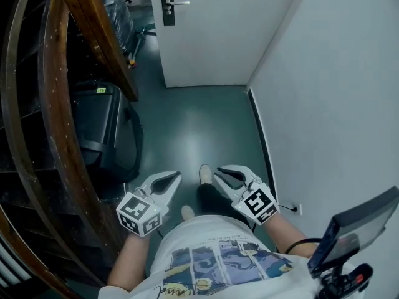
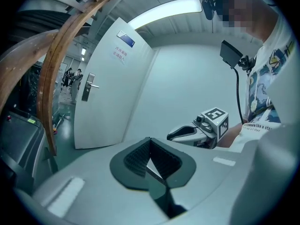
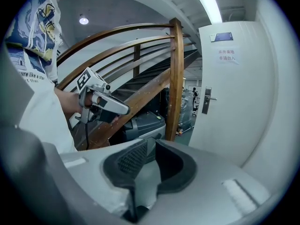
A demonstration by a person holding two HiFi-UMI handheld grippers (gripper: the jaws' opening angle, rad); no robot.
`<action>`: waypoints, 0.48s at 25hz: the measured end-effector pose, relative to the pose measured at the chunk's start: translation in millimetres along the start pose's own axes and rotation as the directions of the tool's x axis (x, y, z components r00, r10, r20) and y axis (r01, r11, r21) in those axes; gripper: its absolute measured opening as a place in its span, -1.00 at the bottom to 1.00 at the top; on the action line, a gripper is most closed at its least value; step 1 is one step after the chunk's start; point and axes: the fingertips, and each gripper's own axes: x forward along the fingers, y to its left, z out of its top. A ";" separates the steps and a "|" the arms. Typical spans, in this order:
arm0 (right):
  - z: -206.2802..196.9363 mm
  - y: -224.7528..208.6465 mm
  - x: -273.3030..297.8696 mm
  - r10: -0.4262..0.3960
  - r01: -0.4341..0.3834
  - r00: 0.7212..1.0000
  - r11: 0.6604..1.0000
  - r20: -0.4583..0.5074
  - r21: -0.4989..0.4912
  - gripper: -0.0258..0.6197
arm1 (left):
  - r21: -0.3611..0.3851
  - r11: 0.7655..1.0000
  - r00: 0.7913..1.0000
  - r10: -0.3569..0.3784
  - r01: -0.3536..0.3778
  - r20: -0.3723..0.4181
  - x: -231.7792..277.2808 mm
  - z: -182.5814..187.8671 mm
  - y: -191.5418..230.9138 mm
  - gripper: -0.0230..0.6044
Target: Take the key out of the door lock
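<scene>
Floor (image 1: 193, 126) is running ahead as a narrow green lane, and both grippers are hanging low over its near end, well short of the door (image 1: 206, 42). The lane is being hemmed in on the left by a curved wooden railing (image 1: 59, 104) and a black case (image 1: 103, 126) sitting at the railing's foot. On the right a white wall (image 1: 330, 104) is closing it off, with a dark skirting strip (image 1: 262, 142) marking where wall and floor are meeting. Between case and skirting the floor is lying bare all the way up to the door's bottom edge.

The left gripper (image 1: 169, 180) is pointing forward beside the railing with its jaws pressed together and nothing between them. The right gripper (image 1: 223, 174) is sitting just beside it, nearer the wall, with its jaws standing slightly apart; only floor and the case are showing through the gap. The person's shoes (image 1: 205, 173) are showing between the two grippers.

The door is standing at the far end of the lane, white, with its right edge meeting the wall at the corner. The lock plate (image 1: 167, 4) is sitting near the door's left edge, with a handle (image 1: 179, 3) sticking out to the right. The key is too small to make out at the lock from here. Neither gripper is touching the door or anything else.
</scene>
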 end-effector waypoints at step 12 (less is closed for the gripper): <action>49.7 -150.4 61.9 0.058 -0.052 0.996 0.995 0.069 -0.082 -0.77 | -0.009 0.996 0.995 0.094 -0.093 0.030 96.5 87.2 86.8 -0.92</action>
